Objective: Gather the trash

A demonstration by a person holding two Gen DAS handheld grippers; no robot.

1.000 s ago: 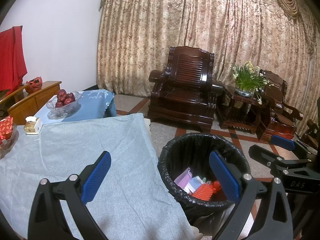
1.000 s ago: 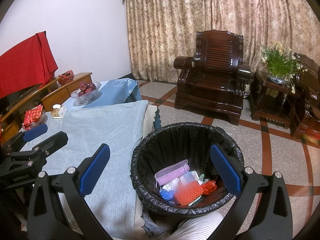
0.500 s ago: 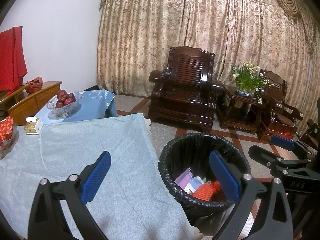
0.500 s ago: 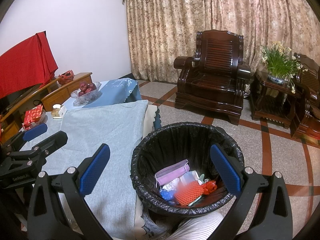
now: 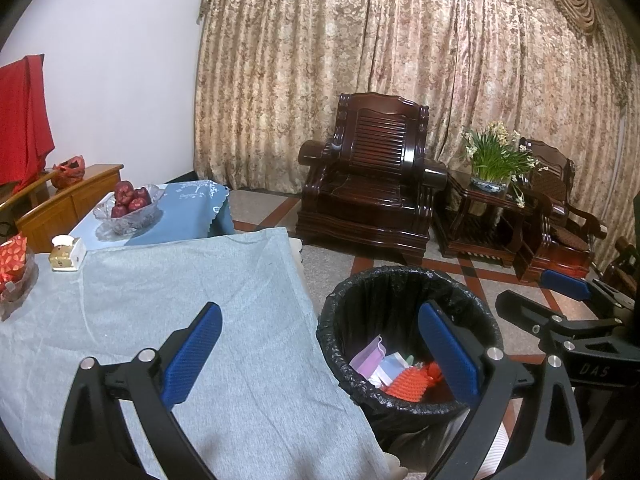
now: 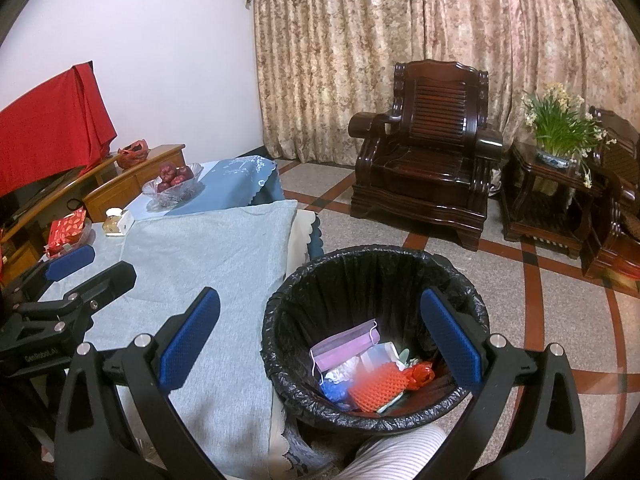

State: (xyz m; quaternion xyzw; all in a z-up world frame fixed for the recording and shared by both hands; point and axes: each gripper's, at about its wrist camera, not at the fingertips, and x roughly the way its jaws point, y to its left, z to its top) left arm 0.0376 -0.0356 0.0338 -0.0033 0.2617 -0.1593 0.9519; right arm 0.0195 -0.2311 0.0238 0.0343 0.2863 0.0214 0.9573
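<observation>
A black-lined trash bin (image 6: 280, 312) stands on the floor beside the table; it also shows in the left wrist view (image 5: 340, 308). In it lie a purple face mask (image 6: 344, 352), an orange foam net (image 6: 374, 386), a red wrapper (image 6: 418, 374) and a blue scrap (image 6: 334, 390). My right gripper (image 6: 320, 344) is open and empty, above the bin's near side. My left gripper (image 5: 320, 354) is open and empty, over the table edge next to the bin. Each gripper shows in the other's view: the right (image 5: 560, 300), the left (image 6: 72, 276).
The table under a grey cloth (image 5: 160, 300) holds a glass bowl of apples (image 5: 130, 210), a small box (image 5: 66, 254) and a red packet (image 5: 12, 260). A dark wooden armchair (image 5: 372, 184) and a side table with flowers (image 5: 492, 184) stand on the floor beyond.
</observation>
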